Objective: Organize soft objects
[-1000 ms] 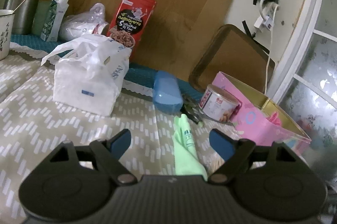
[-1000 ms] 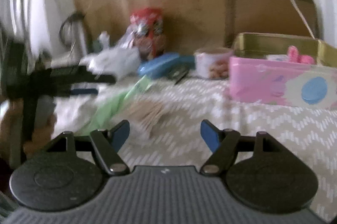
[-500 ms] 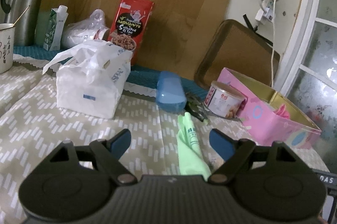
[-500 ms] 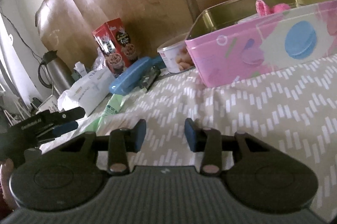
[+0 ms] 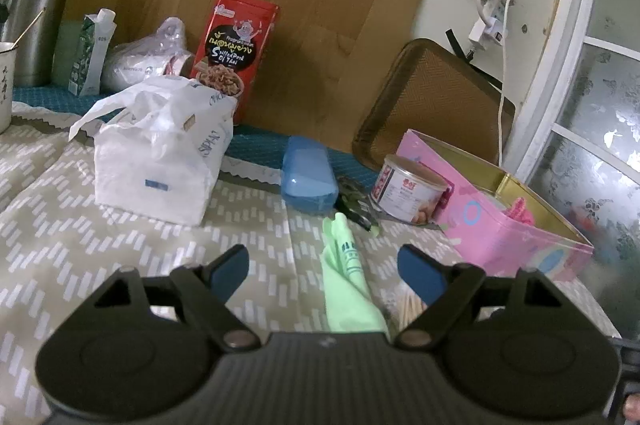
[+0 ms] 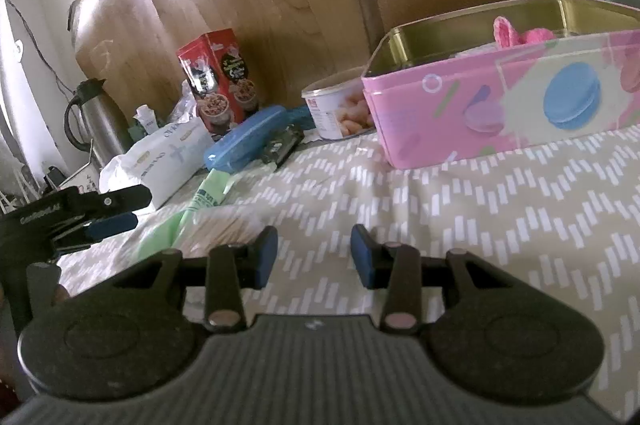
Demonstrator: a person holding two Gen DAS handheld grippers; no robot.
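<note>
A pink tin box (image 5: 508, 229) stands open at the right with a pink knitted item (image 5: 522, 211) inside; it also shows in the right wrist view (image 6: 500, 113), knitted item (image 6: 516, 33) at its rim. A green plastic bag (image 5: 348, 285) lies on the patterned cloth between my left gripper's (image 5: 324, 265) open fingers. A white tissue pack (image 5: 160, 153) sits at the left. My right gripper (image 6: 314, 255) is open and empty, low over the cloth before the tin. The left gripper (image 6: 88, 213) shows at the right view's left edge.
A blue plastic case (image 5: 308, 177), a food can (image 5: 408, 189), a red snack box (image 5: 232, 53), a milk carton (image 5: 92, 57), a steel flask (image 5: 32, 17) and a brown tray (image 5: 432, 113) stand along the back. A bundle of toothpicks (image 5: 408, 309) lies beside the green bag.
My right gripper swung toward the tin and its jaws narrowed, then opened a little. My left gripper stayed nearly still, open over the green bag.
</note>
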